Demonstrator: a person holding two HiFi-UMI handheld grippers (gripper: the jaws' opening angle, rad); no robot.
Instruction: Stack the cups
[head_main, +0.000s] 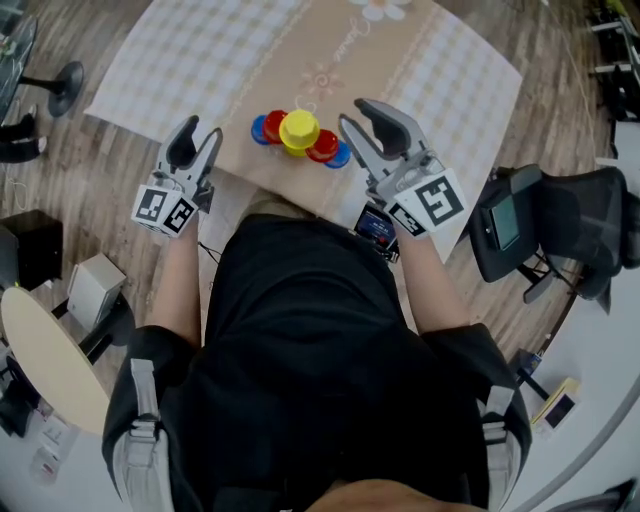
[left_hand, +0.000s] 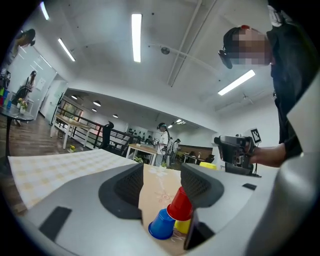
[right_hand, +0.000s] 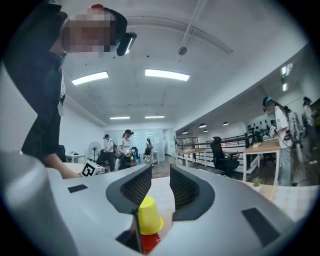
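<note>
Right now the cups sit in a tight cluster on the desk (head_main: 200, 70), between the two tools and just ahead of their tips. A yellow cup (head_main: 299, 130) rides upside down on top, with red cups (head_main: 323, 146) beneath it and blue cups (head_main: 261, 130) at the outer edges. The left tool (head_main: 198, 136) has its jaws wide apart with nothing between them, and the cluster lies ahead of it, off toward its right jaw. The right tool (head_main: 352, 112) shows a narrower gap, also bare, and the yellow cup sits ahead of and below that gap, nearer its left jaw. Both tools seem to be above the cups rather than level with them. The likeliest trouble, I judge, is a sideways brush. The cups look light and stand close together, so a jaw coming in beside the yellow cup could clip a red one under it and topple the pile. The right tool's narrower gap might also push the yellow cup off instead of straddling it.
</note>
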